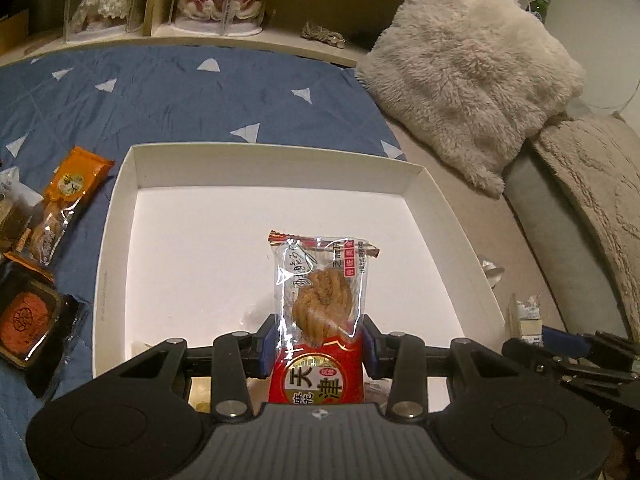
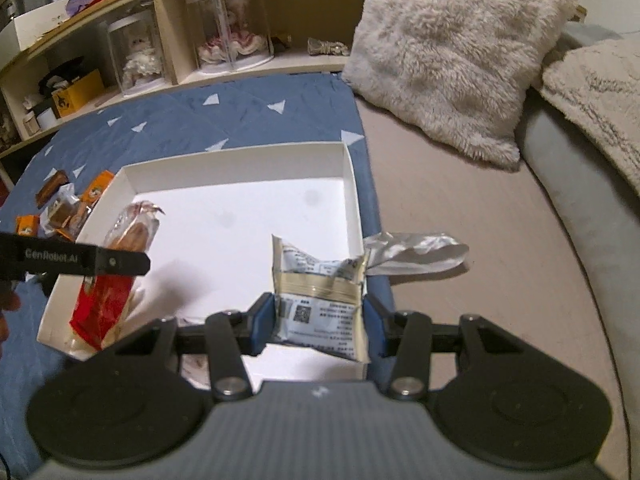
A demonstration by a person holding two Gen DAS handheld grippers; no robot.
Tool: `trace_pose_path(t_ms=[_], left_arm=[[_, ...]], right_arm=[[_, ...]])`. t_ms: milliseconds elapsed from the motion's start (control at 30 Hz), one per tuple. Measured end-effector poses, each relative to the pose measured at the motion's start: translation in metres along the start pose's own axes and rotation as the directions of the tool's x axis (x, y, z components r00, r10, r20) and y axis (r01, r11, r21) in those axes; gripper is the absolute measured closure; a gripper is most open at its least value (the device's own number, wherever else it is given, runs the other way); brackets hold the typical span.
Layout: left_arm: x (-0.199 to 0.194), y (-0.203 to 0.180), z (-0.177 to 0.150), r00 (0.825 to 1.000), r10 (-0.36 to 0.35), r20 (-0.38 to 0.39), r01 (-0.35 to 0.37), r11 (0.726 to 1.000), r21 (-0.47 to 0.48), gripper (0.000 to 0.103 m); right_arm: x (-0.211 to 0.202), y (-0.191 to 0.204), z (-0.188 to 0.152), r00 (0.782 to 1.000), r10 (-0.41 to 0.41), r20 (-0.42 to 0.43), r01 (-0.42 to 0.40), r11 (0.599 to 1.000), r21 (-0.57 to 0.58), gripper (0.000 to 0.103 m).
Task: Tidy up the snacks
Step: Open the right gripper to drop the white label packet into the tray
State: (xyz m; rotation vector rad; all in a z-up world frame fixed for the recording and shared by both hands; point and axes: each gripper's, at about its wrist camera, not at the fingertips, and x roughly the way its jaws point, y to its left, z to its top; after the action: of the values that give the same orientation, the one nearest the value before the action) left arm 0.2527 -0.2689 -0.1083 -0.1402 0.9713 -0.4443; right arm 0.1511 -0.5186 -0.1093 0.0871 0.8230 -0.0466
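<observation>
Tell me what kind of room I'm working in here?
Probably a bedroom or living room at home, not a kitchen: the white box sits on a blue quilt, beside a fluffy cushion, with dolls in clear cases on a low shelf behind.

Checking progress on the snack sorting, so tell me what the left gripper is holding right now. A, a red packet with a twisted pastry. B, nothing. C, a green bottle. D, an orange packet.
A: the left gripper is shut on the red packet with a twisted pastry, held over the white box.
</observation>
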Motion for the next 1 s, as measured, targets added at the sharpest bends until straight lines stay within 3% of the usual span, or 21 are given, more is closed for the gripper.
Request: trace_pose_path(t_ms=[133,267,367,533,767,1000], left_arm=[[0.006,0.002,0.000,1.000,0.002,-0.013,-0.002,1.000,-0.013,0.059],[0.008,0.002,-0.002,0.999,0.017,-0.028,-0.017,1.000,0.007,0.038],[0.006,0.003,-0.002,0.999,0.024,-0.038,-0.023,0.999,0.024,0.036],[-0.001,0.002,-0.005,0.998,0.035,-0.044,-0.033,0.998,0.050,0.028],[-0.008,0.002,-0.010,0.998,0.047,-0.046,-0.044,0.997,0.069,0.025],[-0.013,0.002,-0.015,0.996,0.065,-0.062,-0.059,0.993,0.099,0.019]], right_arm=[[0.009,-0.002,0.002,1.000,0.003,-0.020,-0.003,1.000,0.000,0.049],[0.016,-0.001,0.003,0.999,0.011,-0.030,-0.011,1.000,-0.002,0.048],[0.022,-0.003,0.003,0.999,0.010,-0.051,-0.010,1.000,0.012,0.035],[0.027,-0.006,-0.002,0.995,-0.021,-0.098,0.023,1.000,0.020,0.034],[0.019,-0.008,-0.003,0.999,0.020,-0.034,-0.018,0.998,0.066,0.027],[0.013,-0.004,-0.001,0.999,-0.001,-0.053,0.005,0.998,0.062,0.025]])
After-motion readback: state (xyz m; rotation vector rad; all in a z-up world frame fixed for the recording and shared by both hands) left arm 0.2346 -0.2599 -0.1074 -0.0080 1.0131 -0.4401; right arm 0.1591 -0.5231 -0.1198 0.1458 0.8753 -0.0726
